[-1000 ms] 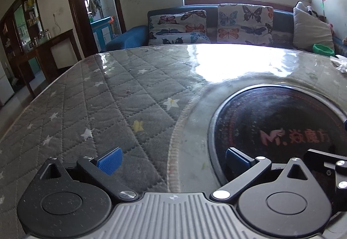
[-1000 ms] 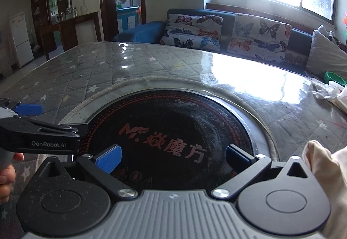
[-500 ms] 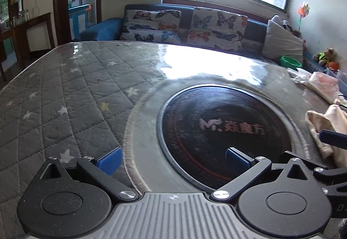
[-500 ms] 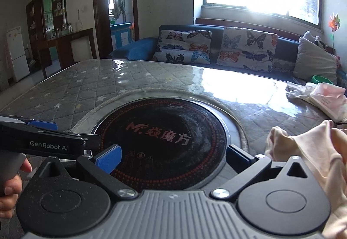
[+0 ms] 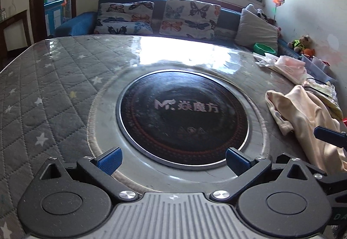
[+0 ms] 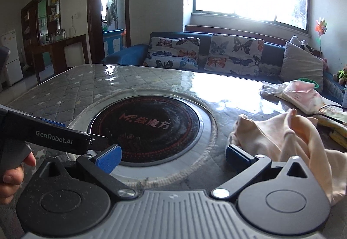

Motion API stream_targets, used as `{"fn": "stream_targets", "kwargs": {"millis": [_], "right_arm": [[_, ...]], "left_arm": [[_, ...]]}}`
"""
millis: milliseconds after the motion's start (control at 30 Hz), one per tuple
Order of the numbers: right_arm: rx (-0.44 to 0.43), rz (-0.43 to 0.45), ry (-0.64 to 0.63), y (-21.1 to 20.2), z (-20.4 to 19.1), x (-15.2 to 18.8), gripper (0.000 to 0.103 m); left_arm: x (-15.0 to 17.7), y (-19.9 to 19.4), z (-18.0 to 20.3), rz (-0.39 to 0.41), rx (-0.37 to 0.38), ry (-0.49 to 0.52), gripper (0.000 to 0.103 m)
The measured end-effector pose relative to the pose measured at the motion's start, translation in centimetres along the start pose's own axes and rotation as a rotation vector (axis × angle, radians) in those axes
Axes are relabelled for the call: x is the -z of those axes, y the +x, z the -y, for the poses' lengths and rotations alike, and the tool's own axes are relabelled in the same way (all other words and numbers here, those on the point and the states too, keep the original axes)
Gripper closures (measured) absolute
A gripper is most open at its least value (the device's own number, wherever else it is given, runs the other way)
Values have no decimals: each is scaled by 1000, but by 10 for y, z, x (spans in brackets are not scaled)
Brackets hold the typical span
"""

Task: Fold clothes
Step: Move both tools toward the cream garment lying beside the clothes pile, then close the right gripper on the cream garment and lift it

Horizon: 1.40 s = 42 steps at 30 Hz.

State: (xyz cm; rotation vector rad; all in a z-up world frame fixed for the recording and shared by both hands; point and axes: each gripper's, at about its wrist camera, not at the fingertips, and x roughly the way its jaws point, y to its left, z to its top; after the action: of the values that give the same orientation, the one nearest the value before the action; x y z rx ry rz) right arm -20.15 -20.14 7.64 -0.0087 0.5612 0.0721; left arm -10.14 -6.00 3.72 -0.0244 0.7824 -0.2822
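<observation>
Both blue-padded grippers, left (image 5: pixel 173 157) and right (image 6: pixel 173 157), hover spread and empty just short of the round black glass hob (image 6: pixel 147 126), while the crumpled cream cotton garment (image 6: pixel 282 137) lies right of it, best pinched at an edge.

Soft matt peach cloth garment (image 5: pixel 303 113) lies crumpled on the glossy clear-covered quilted tabletop (image 5: pixel 54 87); its round black centre plate (image 5: pixel 182 115) looks smooth.
</observation>
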Motion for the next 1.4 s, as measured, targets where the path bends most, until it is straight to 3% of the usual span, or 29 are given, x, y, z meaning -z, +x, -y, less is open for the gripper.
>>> {"fn": "stream_targets", "kwargs": {"millis": [533, 867, 1133, 1400], "right_arm": [[81, 60, 93, -55, 33, 28, 0], [157, 47, 178, -52, 73, 19, 2], [186, 8, 225, -27, 99, 15, 10], [182, -29, 257, 0, 121, 13, 30]], "left_arm": [[12, 4, 40, -64, 52, 80, 0], [5, 9, 45, -70, 55, 85, 0], [-2, 18, 47, -79, 45, 99, 0], [-20, 20, 66, -44, 60, 153, 0]]}}
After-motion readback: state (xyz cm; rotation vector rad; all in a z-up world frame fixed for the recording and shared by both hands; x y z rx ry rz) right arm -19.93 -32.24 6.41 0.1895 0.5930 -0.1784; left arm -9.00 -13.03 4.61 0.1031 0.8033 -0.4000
